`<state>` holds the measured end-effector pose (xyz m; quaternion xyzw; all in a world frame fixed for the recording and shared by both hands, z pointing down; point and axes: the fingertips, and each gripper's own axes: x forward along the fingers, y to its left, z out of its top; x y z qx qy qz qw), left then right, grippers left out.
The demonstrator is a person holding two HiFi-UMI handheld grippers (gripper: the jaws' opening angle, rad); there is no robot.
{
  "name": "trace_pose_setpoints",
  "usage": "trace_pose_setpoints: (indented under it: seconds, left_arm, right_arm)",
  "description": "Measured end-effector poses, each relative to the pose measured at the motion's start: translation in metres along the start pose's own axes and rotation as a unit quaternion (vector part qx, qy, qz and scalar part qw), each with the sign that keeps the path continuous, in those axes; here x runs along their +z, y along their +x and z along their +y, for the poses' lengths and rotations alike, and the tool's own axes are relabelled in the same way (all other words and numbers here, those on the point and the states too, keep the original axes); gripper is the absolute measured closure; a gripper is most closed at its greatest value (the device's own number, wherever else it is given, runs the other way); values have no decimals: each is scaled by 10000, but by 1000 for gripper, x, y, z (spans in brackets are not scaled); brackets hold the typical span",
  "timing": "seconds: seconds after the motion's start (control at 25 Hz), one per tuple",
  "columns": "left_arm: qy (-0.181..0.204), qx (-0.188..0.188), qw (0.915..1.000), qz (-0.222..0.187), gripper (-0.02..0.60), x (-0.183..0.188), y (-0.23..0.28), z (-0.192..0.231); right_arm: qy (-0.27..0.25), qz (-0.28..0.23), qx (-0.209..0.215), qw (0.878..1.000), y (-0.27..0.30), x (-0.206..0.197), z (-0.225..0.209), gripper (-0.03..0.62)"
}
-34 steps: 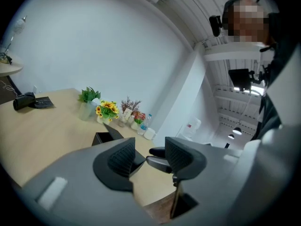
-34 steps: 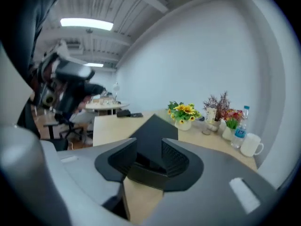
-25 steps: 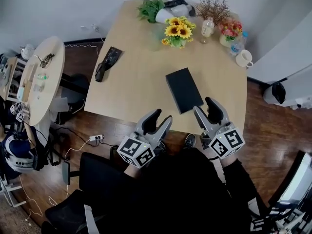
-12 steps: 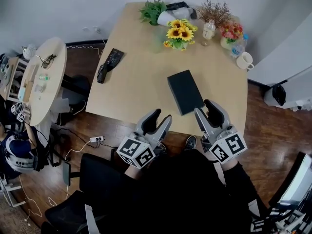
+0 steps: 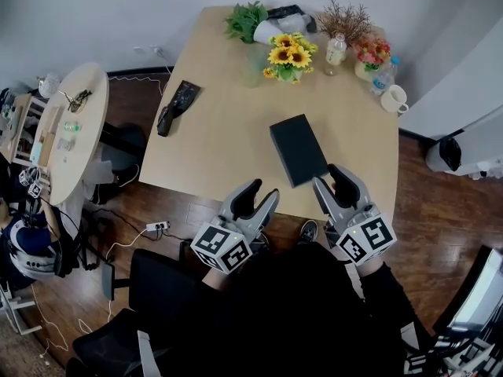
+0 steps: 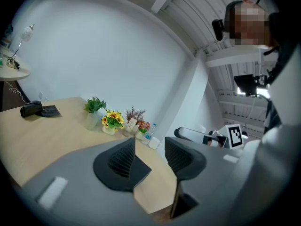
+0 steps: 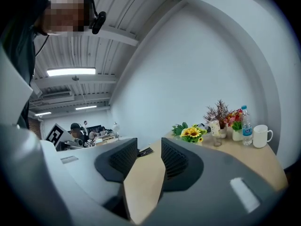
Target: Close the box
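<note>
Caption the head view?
Black box on table; left gripper and right gripper open, empty at near edge; right's jaws just narrowed.

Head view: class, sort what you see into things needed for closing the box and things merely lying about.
For the job: black box; left gripper; right gripper, jaws just narrowed, nothing between.
Lying about: sunflowers; mug; water bottle; black pouch.

Dark object (image 5: 174,105) near the table (image 5: 228,132) edge, too small to name; clutter (image 5: 64,129) on the round side table (image 5: 88,93) equally unreadable.
</note>
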<state>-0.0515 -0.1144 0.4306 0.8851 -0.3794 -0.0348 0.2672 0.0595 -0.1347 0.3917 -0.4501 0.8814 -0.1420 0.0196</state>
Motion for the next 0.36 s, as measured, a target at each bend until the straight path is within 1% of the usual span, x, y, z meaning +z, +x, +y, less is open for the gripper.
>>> trace_pose_setpoints:
  seconds: [0.36]
  left_arm:
    - [13, 8, 10000, 33, 400, -3, -1, 0]
  right_arm:
    - [-50, 49, -57, 10000, -3, -4, -2, 433]
